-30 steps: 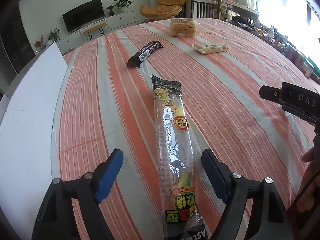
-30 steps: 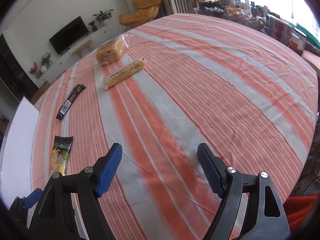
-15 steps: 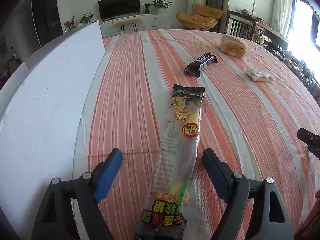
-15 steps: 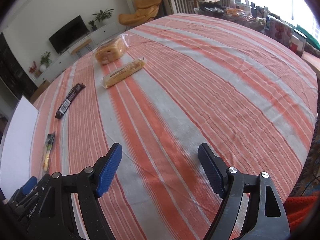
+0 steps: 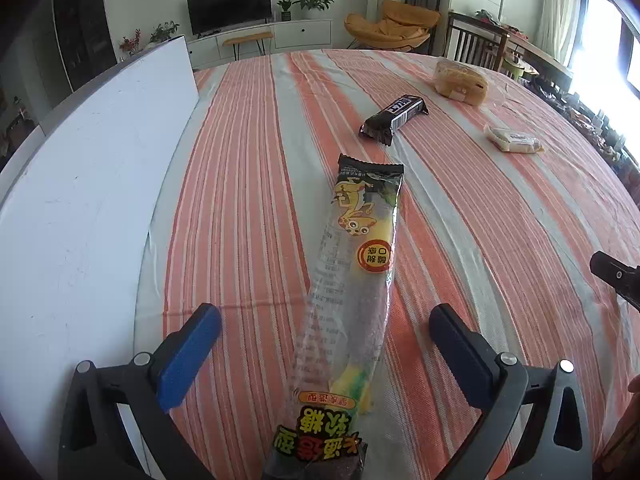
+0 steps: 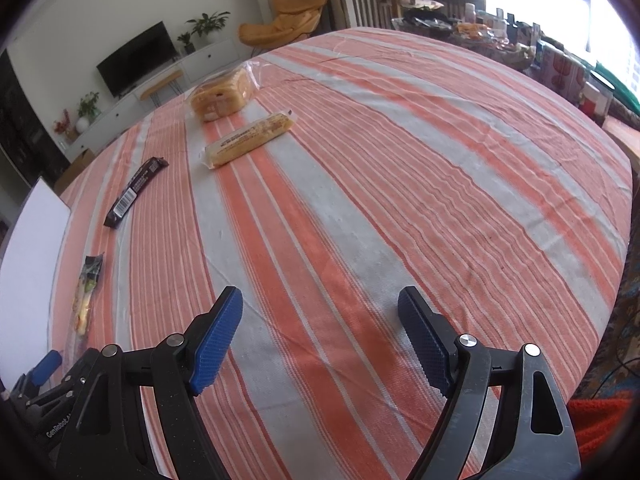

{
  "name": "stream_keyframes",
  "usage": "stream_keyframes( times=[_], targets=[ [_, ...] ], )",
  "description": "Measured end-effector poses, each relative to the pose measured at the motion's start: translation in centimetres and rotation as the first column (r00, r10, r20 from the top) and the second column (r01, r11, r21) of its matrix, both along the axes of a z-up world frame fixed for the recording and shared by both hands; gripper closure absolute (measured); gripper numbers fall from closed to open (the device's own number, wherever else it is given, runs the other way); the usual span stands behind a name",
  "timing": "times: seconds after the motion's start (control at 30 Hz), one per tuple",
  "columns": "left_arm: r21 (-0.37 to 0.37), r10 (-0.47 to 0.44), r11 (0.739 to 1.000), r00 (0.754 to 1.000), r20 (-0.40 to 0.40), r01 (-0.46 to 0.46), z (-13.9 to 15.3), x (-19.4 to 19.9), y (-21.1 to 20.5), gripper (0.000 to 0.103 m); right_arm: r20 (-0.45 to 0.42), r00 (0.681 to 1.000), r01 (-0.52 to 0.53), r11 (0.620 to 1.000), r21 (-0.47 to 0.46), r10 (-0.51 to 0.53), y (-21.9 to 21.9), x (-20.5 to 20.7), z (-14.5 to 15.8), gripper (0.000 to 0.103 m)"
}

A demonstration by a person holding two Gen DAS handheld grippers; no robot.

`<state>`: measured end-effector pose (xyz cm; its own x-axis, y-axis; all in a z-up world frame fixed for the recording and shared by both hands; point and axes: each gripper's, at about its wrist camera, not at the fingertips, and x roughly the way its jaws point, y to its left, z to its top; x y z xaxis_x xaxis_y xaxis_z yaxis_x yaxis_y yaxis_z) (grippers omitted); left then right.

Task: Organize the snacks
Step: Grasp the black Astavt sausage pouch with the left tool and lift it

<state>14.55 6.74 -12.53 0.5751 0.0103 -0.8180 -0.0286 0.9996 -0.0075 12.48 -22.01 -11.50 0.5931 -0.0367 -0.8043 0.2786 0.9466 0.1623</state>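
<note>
In the left wrist view, the left gripper (image 5: 324,340) has its two black fingers with blue ribbed pads (image 5: 188,354) spread wide, and they hold nothing. Between them lies a long candy packet (image 5: 352,280) of glossy clear film with black ends, flat on the striped tablecloth (image 5: 248,184) of woven orange and grey bands. The packet shows a yellow cartoon animal, a round orange label and upside-down Chinese characters that I cannot read surely. Farther away lie a dark chocolate bar (image 5: 394,119) with white lettering too small to read, a pale flat biscuit packet (image 5: 513,140) and a bread loaf in a clear bag (image 5: 460,82). A smooth white board (image 5: 80,208) covers the table at the left.

In the right wrist view, the right gripper (image 6: 320,332) is also wide apart and empty — its pads are finely ridged. The candy packet (image 6: 86,292) lies at the far left, beside the white board (image 6: 28,264). The chocolate bar (image 6: 136,190) shows a white barcode label. The biscuit packet (image 6: 250,138) is long and yellowish, and the bread (image 6: 220,96) is behind it.
</note>
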Motion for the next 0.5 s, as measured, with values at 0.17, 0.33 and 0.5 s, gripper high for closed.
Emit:
stream_keyframes(
  times=[0.17, 0.33, 0.5],
  targets=[
    [0.000, 0.000, 1.000, 1.000, 0.000, 0.000, 0.00, 0.00, 0.02, 0.000, -0.015, 1.000, -0.009, 0.999, -0.037, 0.008, 0.54, 0.14, -0.11, 0.019],
    [0.000, 0.000, 1.000, 1.000, 0.000, 0.000, 0.00, -0.01, 0.03, 0.000, -0.028, 0.999, -0.018, 0.998, -0.066, 0.016, 0.91, 0.23, -0.21, 0.019],
    [0.000, 0.000, 1.000, 1.000, 0.000, 0.000, -0.01, -0.03, 0.03, 0.000, -0.027, 1.000, -0.017, 0.998, -0.063, 0.016, 0.91, 0.22, -0.22, 0.019]
  ],
)
